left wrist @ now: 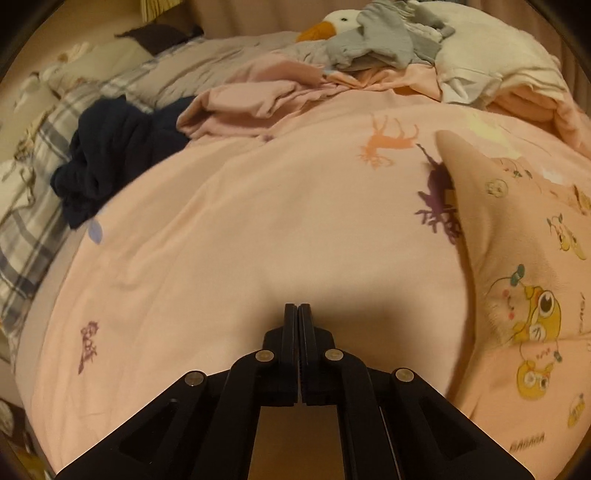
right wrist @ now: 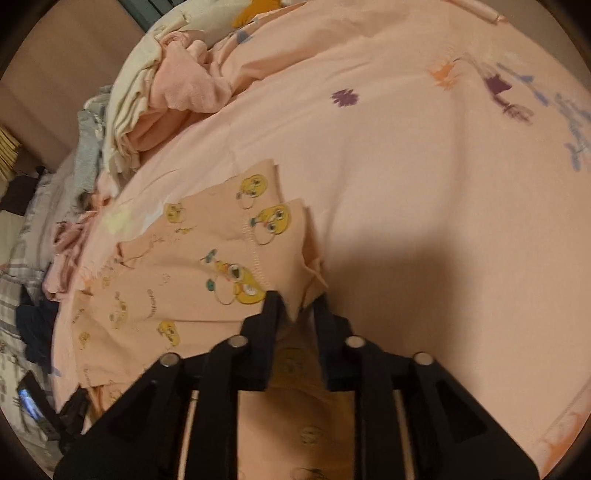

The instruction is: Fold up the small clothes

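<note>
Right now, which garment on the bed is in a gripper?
The peach duck-print garment: its corner sits between the right gripper fingers. The navy garment and grey garment lie untouched farther off. The left gripper is shut, empty.

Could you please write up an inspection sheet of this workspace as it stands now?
Surface: pink bedspread with animal prints, rumpled.
Job's things: peach printed garment lying on the bedspread, one corner between the right gripper's fingers.
Clutter: navy garment, pink garment, grey garment, cream fabric, goose plush, all at the far side.
Grippers: left gripper shut, empty, over bare bedspread; right gripper parted around the garment's corner, grip cannot be told.
Cables: nothing seen.
Surroundings: plaid bedding to the left; lit screen at the bed's edge.
</note>
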Tool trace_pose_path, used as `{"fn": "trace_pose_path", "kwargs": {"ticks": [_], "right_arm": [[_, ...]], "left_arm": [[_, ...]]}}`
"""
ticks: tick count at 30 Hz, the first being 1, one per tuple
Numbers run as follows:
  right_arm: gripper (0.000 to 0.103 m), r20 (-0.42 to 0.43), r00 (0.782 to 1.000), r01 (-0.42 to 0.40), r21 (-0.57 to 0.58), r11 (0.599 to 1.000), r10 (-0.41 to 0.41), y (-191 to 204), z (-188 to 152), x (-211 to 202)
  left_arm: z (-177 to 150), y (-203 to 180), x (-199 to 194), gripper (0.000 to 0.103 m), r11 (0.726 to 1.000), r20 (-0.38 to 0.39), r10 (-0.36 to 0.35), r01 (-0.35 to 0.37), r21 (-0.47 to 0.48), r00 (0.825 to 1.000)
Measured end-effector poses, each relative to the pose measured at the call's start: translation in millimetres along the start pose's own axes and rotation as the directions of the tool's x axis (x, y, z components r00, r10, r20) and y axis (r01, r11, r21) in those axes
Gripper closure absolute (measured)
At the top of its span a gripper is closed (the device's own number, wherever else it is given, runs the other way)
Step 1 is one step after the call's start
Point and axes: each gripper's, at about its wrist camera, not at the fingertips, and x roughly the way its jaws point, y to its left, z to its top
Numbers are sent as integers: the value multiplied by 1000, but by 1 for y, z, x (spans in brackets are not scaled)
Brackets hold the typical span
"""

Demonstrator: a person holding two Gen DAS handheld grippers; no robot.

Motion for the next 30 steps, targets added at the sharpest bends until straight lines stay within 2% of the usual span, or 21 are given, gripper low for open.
{"fn": "trace_pose_path", "kwargs": {"ticks": [1,3,5,7,9,11,12,14,16,18,19,21,26,28,30], "right_arm": [[76,-19,1000,-8,3,1000,8,-1,0,-2],[76,-3,998,-70,8,997,70,-1,-3,-12],[76,58,995,-76,-5,997,76,6,-3,-28],[73,76,995,-65,-25,998,67,15,-5,-38],[65,52,994,-87,-76,993,91,24,-8,-45],[65,43,996,-77,-146,986,84,32,-13,-51],[65,51,996,-60,-166,984,70,33,-15,-52],[62,65,998,-12,-213,977,26,35,-23,-56],[59,62,998,17,-249,968,-2,31,-29,-56],[59,45,999,20,-271,962,-8,27,-33,-54],[60,34,999,15,-277,961,-6,27,-33,-50],[60,16,1000,16,-285,958,-12,27,-35,-45],[59,-17,1000,6,-292,957,-12,26,-42,-36],[59,-26,1000,4,-300,954,-12,27,-45,-33],[59,-36,999,2,-320,947,-15,30,-47,-31]], "left_arm": [[0,8,-4,100,999,-17,-34,33,-25,999],[-1,13,-18,100,990,-9,-135,135,-44,991],[-4,-1,-37,100,980,47,-201,200,22,979],[-7,-26,-48,99,969,80,-218,206,136,973],[-13,-49,-55,99,949,109,-220,187,252,969],[-20,-59,-58,99,931,130,-250,202,303,959],[-23,-64,-55,99,920,114,-268,219,326,957],[-21,-68,-45,99,914,73,-285,249,321,956],[-13,-66,-32,99,919,12,-304,289,268,953],[-5,-58,-28,99,913,-13,-361,356,201,932],[-2,-52,-30,99,901,0,-404,398,173,915],[-9,-49,-41,99,878,28,-456,444,177,890],[-15,-50,-54,99,846,28,-498,478,237,867],[-18,-55,-57,92,842,25,-489,464,274,872],[-19,-60,-59,87,852,23,-452,423,309,892]]}}
